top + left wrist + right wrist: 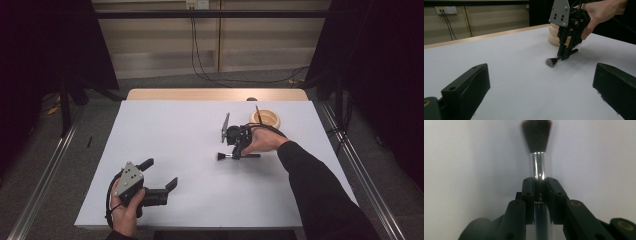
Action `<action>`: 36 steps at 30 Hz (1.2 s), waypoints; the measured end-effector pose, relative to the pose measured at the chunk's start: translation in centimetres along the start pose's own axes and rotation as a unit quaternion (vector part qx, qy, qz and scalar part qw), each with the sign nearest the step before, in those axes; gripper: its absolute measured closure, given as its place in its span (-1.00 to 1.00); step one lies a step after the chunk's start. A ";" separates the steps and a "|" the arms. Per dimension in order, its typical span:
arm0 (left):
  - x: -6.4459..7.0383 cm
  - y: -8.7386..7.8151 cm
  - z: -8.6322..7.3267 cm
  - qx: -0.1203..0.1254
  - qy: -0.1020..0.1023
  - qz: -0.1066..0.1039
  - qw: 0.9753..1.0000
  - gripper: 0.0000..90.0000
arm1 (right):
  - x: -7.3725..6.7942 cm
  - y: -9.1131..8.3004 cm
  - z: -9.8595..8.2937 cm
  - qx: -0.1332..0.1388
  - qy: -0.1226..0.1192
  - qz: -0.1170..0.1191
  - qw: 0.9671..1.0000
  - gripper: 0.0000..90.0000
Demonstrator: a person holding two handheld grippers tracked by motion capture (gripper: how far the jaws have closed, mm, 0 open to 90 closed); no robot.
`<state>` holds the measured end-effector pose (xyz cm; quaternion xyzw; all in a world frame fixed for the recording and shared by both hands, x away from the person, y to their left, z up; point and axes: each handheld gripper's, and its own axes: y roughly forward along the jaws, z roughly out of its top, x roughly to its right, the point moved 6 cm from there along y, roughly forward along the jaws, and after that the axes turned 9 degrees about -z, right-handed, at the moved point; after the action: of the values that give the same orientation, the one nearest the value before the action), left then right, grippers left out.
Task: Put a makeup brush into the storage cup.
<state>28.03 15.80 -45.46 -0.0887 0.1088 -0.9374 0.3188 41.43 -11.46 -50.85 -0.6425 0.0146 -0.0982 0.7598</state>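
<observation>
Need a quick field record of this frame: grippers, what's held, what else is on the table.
surface: white table top
left gripper: open, jaws spread wide, nothing between them, near the table's front left
right gripper: shut on the brush handle, just behind the ferrule
held thing: black makeup brush with a silver metal ferrule, bristles dark and fanned, lying low along the table
brush contact with table: cannot tell
other thing: cream round ridged bowl, right behind the right gripper
right hand: wrapped around the gripper body
</observation>
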 end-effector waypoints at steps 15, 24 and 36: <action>-0.1 -0.1 0.0 -0.001 -0.001 0.001 1.000 -0.98 | -0.1 -0.1 -0.3 0.017 0.030 -0.003 0.999 0.76; -0.1 -0.1 0.0 -0.002 0.000 0.003 1.000 -0.97 | 0.3 -0.5 -1.0 0.026 0.043 -0.018 0.999 0.75; -0.2 -0.2 0.0 0.003 -0.001 0.001 1.000 -0.97 | 0.6 -1.8 -0.8 0.065 0.062 -0.036 0.995 0.76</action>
<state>28.07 16.02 -45.40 -0.0881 0.1054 -0.9373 0.3204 41.68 -12.59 -49.14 -0.5847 0.0318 -0.1661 0.7935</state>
